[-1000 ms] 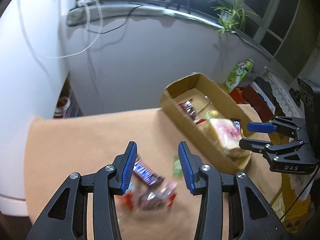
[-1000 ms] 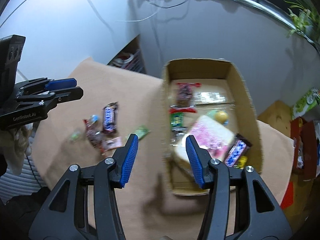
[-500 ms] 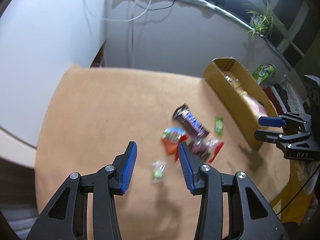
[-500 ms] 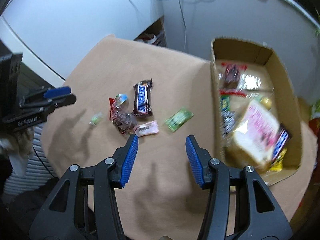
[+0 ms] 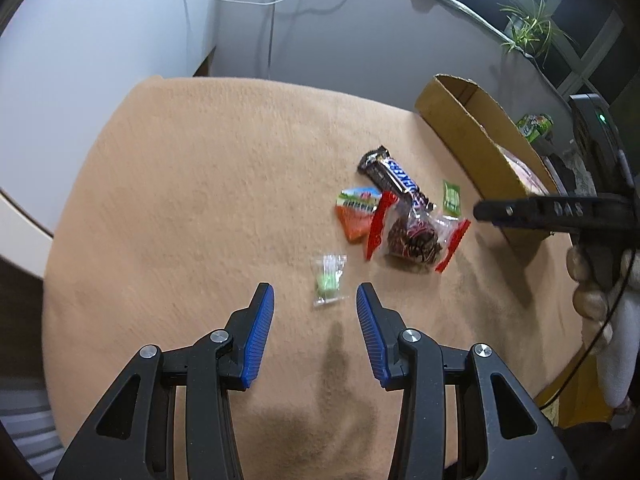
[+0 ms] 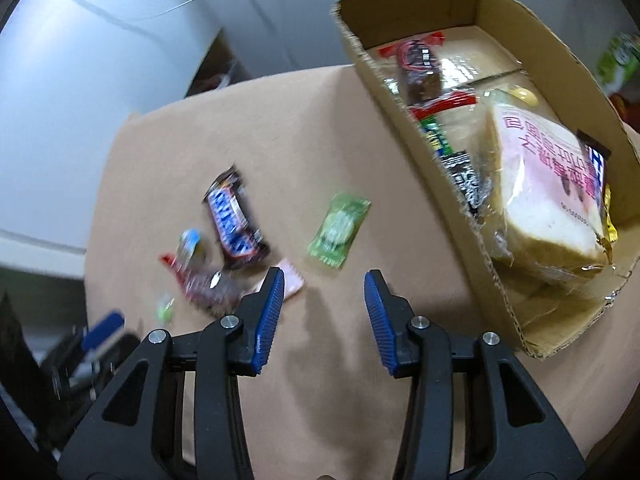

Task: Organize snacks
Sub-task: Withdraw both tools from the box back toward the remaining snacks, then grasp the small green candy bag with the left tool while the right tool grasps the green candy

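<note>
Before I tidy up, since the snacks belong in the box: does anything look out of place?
Yes. Several snacks lie loose on the tan tablecloth outside the cardboard box: a Snickers bar, a green candy packet, a clear red-edged bag, and a small clear wrapper.

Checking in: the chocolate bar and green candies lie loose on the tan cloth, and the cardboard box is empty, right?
Not quite. The cardboard box is not empty: the right wrist view shows a bread bag and snack packets inside. The chocolate bar and green candies do lie loose on the tan cloth.

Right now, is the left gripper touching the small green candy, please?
Apart. The left wrist view shows the left gripper short of the green candy, both pads clear of its wrapper.
</note>
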`<state>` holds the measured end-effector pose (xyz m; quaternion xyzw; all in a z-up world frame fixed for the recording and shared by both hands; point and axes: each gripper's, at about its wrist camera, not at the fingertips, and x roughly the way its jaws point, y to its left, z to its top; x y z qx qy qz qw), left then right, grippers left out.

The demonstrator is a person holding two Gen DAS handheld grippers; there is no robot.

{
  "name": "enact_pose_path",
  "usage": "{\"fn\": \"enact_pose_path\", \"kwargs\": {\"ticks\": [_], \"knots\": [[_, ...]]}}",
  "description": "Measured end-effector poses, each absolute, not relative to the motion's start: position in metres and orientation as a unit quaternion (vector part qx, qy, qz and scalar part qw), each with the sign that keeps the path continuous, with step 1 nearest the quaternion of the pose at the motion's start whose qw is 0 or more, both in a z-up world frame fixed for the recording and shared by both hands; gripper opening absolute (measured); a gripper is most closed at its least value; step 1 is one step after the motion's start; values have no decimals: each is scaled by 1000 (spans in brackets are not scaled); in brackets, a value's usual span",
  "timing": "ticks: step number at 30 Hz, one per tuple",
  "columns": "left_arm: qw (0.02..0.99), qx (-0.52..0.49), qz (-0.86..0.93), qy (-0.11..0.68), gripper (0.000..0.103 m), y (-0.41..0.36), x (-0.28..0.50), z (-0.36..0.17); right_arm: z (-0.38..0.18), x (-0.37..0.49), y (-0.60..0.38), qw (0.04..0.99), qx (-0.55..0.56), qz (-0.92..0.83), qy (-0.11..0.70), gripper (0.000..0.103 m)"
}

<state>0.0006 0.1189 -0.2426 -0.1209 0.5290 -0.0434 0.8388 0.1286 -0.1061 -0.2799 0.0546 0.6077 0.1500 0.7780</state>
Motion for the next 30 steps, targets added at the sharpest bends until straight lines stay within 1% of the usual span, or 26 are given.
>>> {"fn": "enact_pose_path", "kwargs": {"ticks": [9,16,20,21,22,25,26,27,28,30], "knots": [[833,-137,-58,533,42,123,-4,-258,-306,148,-105,777,74,88,619,44],[834,-121,-73,533,42,111,6,-268,-310,158,-99,784,65,76,613,44],[840,-110,-64,528,41,106,8,-271,-311,169,-90,786,57,74,611,40],[841,-107,-63,527,39,106,7,-272,-311,171,-87,787,50,74,611,37],[842,-104,-62,526,32,105,7,-272,-311,171,-84,787,42,74,611,34],[842,-91,-56,528,25,104,5,-275,-312,174,-75,788,22,76,610,31],[842,-88,-54,529,24,104,5,-276,-312,174,-74,789,19,77,610,29],[842,-86,-52,530,22,104,4,-277,-312,173,-70,789,12,78,609,23],[843,-84,-51,529,21,105,4,-277,-311,172,-66,789,6,81,609,21],[844,-83,-50,528,21,105,3,-277,-311,171,-65,789,4,88,608,20]]}}
